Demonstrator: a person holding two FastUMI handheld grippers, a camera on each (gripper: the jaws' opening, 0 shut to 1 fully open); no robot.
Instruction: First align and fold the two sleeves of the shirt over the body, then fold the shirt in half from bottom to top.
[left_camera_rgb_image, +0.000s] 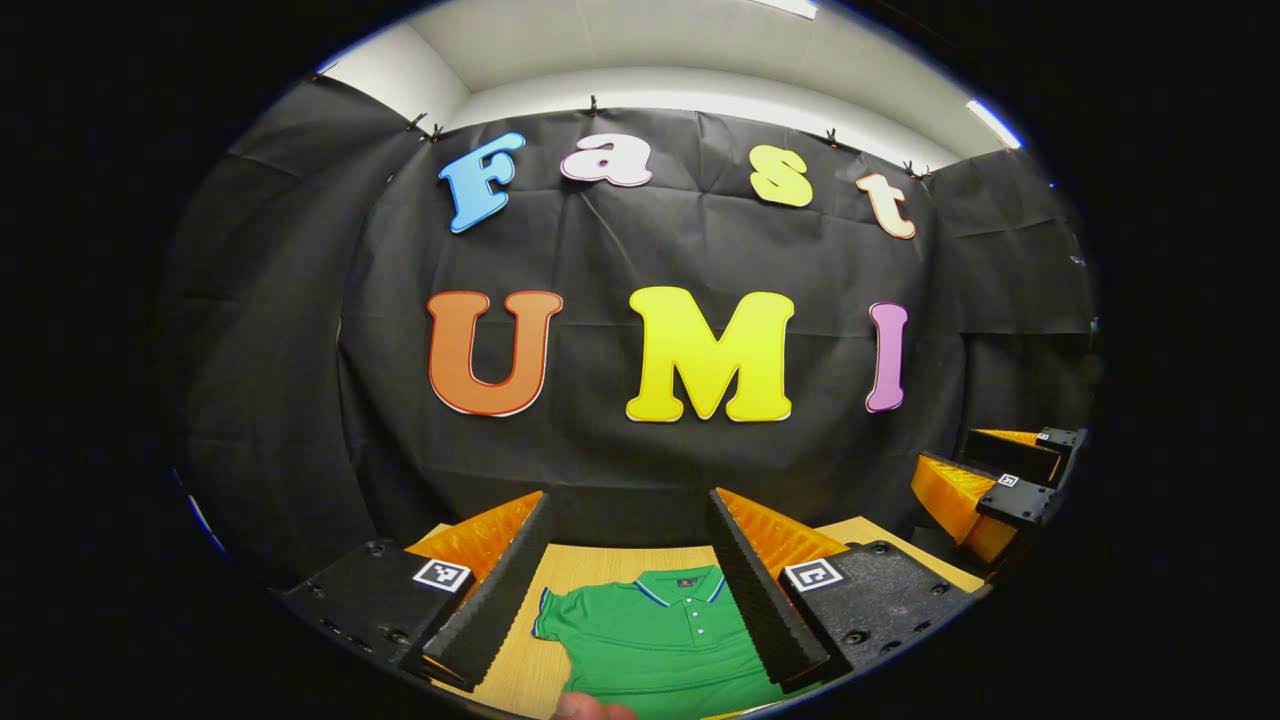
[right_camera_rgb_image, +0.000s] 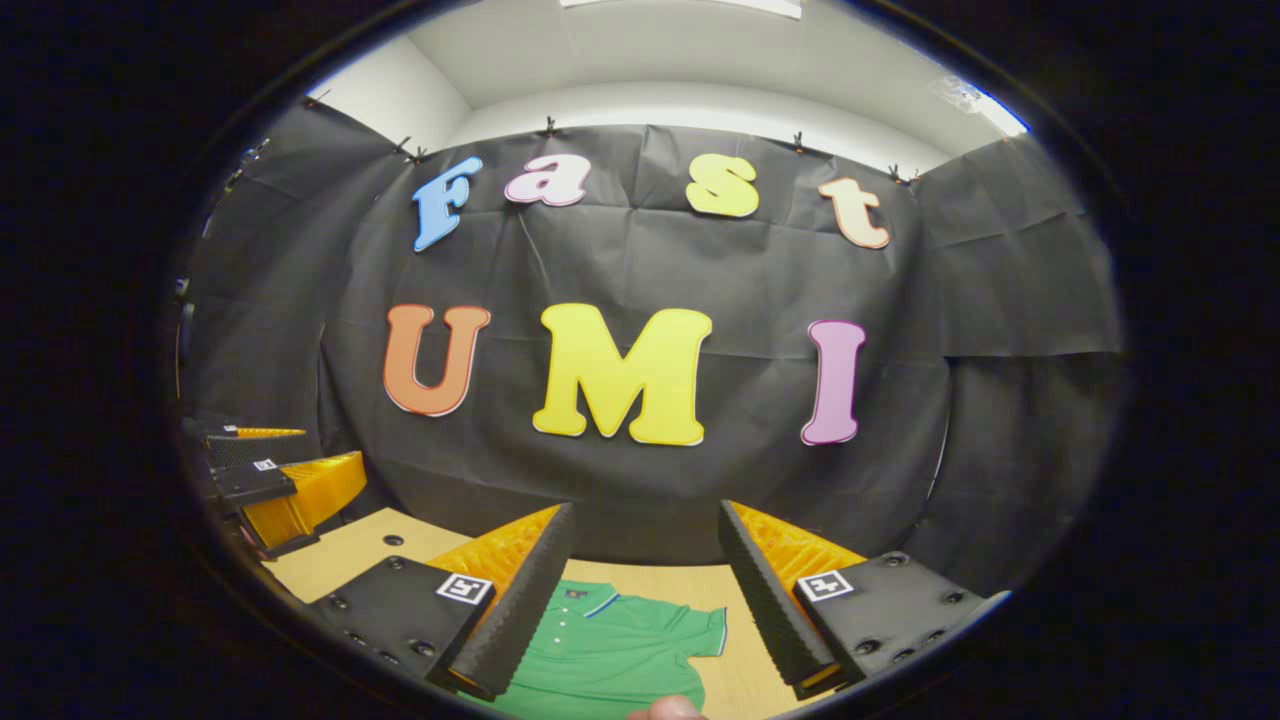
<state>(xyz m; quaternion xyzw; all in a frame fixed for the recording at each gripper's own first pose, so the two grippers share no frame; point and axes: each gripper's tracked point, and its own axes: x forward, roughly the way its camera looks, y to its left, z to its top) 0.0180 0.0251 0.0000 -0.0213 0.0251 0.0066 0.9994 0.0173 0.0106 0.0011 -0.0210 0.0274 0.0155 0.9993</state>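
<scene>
— Left tool (left_camera_rgb_image: 625, 590): where does it sit?
— Above the table (left_camera_rgb_image: 520, 670), fingers spread apart, nothing between them; the green polo shirt (left_camera_rgb_image: 660, 640) lies flat below, collar toward the wall.
— And the right tool (right_camera_rgb_image: 645, 600)?
— Likewise parted and empty, over the shirt's sleeve side.
— Surroundings?
— Pale wood tabletop, smooth knit fabric, ridged finger pads (left_camera_rgb_image: 490, 600).
</scene>
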